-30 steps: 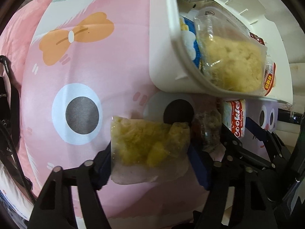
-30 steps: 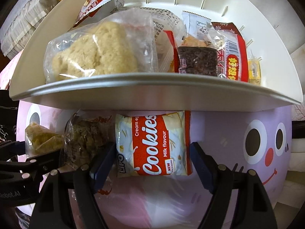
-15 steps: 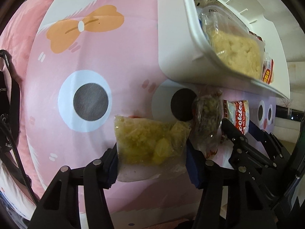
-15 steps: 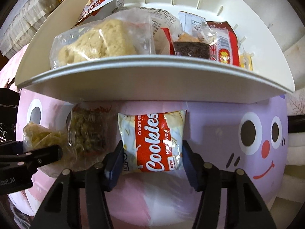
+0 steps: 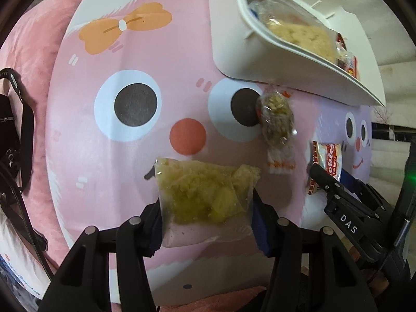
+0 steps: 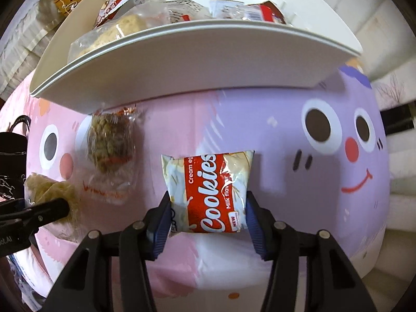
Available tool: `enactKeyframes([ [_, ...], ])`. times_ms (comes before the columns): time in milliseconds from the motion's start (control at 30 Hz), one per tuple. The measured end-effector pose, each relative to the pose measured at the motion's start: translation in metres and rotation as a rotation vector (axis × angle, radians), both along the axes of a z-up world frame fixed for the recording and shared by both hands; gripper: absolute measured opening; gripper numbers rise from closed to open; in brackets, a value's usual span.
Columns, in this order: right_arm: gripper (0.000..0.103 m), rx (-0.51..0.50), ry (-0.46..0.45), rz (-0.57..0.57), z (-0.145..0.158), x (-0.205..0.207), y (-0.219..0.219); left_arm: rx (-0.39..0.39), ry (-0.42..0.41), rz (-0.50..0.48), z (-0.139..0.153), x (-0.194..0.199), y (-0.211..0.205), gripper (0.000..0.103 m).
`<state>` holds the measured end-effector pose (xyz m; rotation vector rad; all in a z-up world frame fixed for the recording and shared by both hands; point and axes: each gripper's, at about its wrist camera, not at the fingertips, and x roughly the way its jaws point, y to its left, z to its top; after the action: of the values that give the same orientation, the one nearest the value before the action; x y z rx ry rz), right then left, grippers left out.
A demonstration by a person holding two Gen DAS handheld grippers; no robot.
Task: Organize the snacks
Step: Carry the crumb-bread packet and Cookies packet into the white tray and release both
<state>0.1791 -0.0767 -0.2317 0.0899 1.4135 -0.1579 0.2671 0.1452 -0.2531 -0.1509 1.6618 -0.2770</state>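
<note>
My left gripper [image 5: 206,208] has a clear bag of yellow crumbly snack [image 5: 205,189] between its blue pads. Its jaws are still closing, and the pads press the bag's sides. My right gripper [image 6: 208,210] grips a red and white Cookies packet [image 6: 208,189] the same way, jaws still closing on it. Both packets hang a little above the cartoon tablecloth [image 5: 145,59]. Between them a clear bag of brown snack [image 6: 110,140] lies on the cloth, close to the white bin [image 6: 197,59]. The bin stands beyond and holds several packets, among them a pale crumbly one [image 6: 109,33].
The cloth shows a pink face [image 5: 187,135] on the left and a purple face [image 6: 338,140] on the right. A black strap and bag [image 5: 15,119] lie at the far left edge. The right gripper's finger [image 5: 338,197] shows in the left wrist view.
Both grippers narrowed onto their packets and rose with them. The bin's rim has slid up and away in both views, and more of the cloth shows below it.
</note>
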Motion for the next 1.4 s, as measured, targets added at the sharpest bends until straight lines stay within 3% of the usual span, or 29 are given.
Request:
enactKeyframes([
  [233, 0.053, 0.043, -0.015, -0.022, 0.022, -0.025, -0.010, -0.009, -0.031, -0.055, 0.033, -0.014, -0.010, 0.054],
  [533, 0.053, 0.065, -0.108, 0.001, 0.078, -0.033, -0.015, -0.022, -0.101, -0.117, 0.090, -0.007, -0.010, 0.054],
  [967, 0.053, 0.053, -0.321, -0.026, 0.146, 0.018, -0.040, -0.065, -0.229, -0.169, 0.161, 0.033, -0.031, 0.054],
  [1400, 0.053, 0.031, -0.468, 0.018, 0.169, 0.057, -0.067, -0.078, -0.330, -0.122, 0.187, 0.086, -0.062, 0.054],
])
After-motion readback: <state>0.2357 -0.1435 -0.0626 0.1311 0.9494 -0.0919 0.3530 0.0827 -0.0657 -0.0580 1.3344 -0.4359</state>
